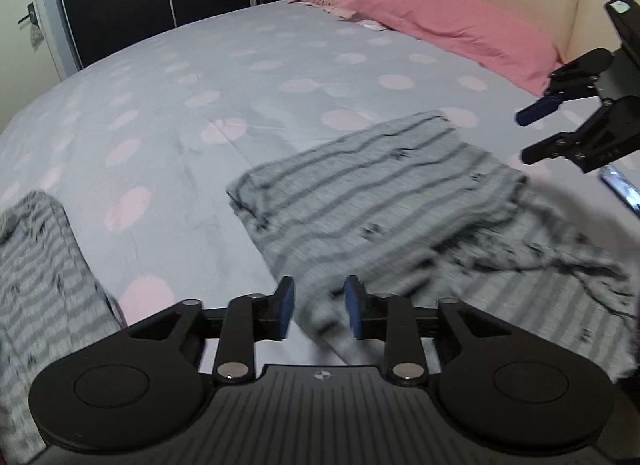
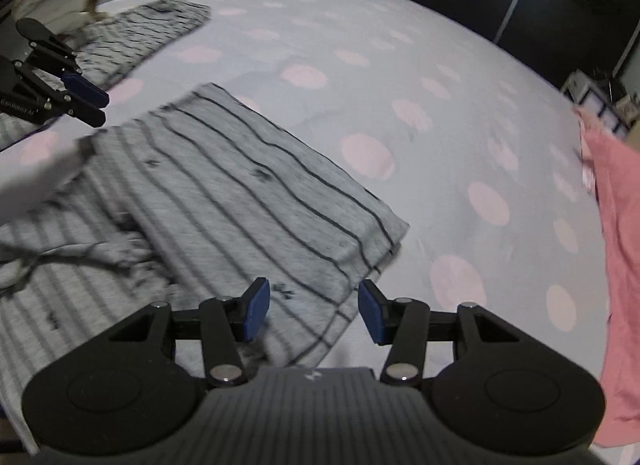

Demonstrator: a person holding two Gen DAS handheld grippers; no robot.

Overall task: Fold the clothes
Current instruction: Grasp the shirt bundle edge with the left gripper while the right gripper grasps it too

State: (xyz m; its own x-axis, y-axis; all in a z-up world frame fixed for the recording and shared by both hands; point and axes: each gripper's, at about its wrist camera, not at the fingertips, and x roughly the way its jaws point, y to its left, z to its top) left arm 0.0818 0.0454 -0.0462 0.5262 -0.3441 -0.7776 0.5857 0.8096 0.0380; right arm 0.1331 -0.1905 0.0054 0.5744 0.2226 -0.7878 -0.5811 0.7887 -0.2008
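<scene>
The left gripper [image 1: 319, 307] has its jaws apart with a narrow gap, and the pads do not press on anything; the near edge of the shirt [image 1: 372, 201] only shows behind the gap, blurred. The right gripper [image 2: 314, 311] stands wider open and is also empty, with the shirt's lower corner lying under and between its fingers, not pinched. Both grippers point down at the bed [image 1: 224, 77] from above, apart from the cloth.

The shirt is grey with dark stripes and lies on the bed just in front of both grippers. One part of it is already turned over and lies flat as a neat rectangle on top of the rest. Beside this fold, on the side toward the person, a sleeve or loose part is still bunched and wrinkled. A second striped garment [image 1: 36, 273] lies apart, at the left of the left wrist view. A pink pillow [image 1: 452, 29] rests far behind, at the headboard.

I judge that one fold is just laid down and released, so the task is in the middle. The next move probably calls for taking the bunched part or two corners of the folded edge, one gripper each, with a firm pinch through all layers, and bringing them over evenly so the fold does not slide open.
</scene>
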